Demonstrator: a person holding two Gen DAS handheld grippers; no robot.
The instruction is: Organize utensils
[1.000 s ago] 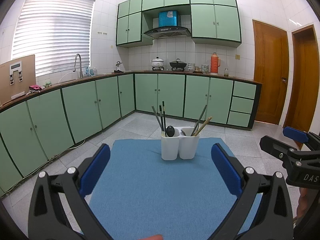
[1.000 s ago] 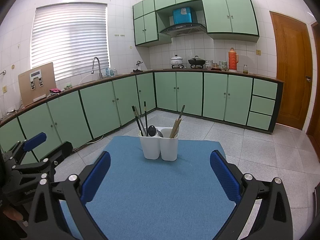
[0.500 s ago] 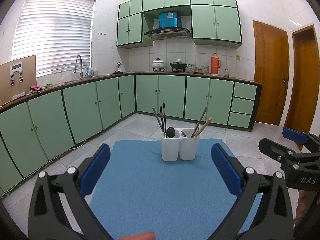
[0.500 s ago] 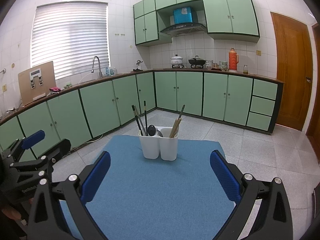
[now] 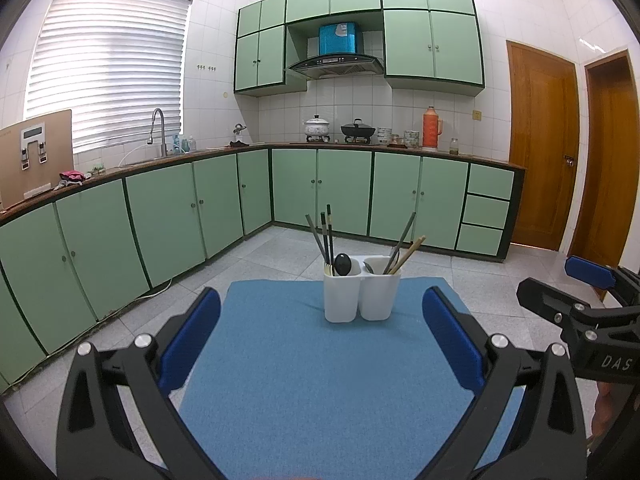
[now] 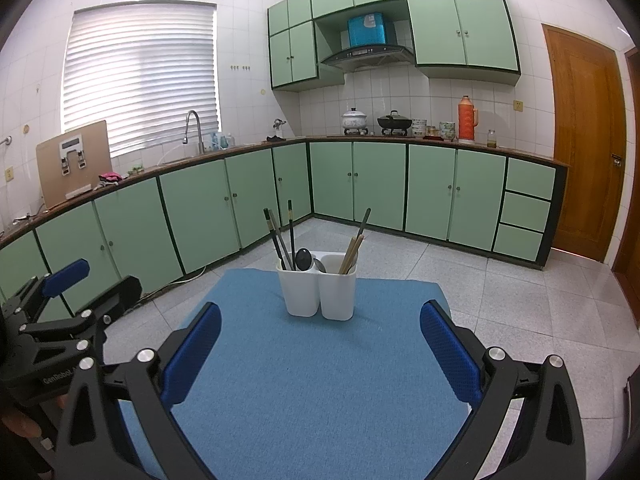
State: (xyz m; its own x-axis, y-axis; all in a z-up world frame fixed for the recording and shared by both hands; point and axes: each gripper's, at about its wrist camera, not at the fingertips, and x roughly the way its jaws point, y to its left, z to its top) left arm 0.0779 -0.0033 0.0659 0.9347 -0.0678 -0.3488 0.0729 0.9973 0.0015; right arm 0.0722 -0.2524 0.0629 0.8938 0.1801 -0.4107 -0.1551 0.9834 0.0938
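Utensils stand in the holder dead ahead – both grippers, left and right, spread wide, empty – approach straight, pinch one handle high

Utensil holder on a blue mat, seen between wide-apart gripper fingers

The left gripper hangs over the near part of the blue mat, its blue-padded fingers spread wide with nothing between them. Well ahead on the mat stands a white two-part holder. Its left part holds dark chopsticks and a black spoon; its right part holds lighter chopsticks leaning right and a metal spoon. The right gripper shows at the right edge, beside the mat. Green cabinets line the walls behind.
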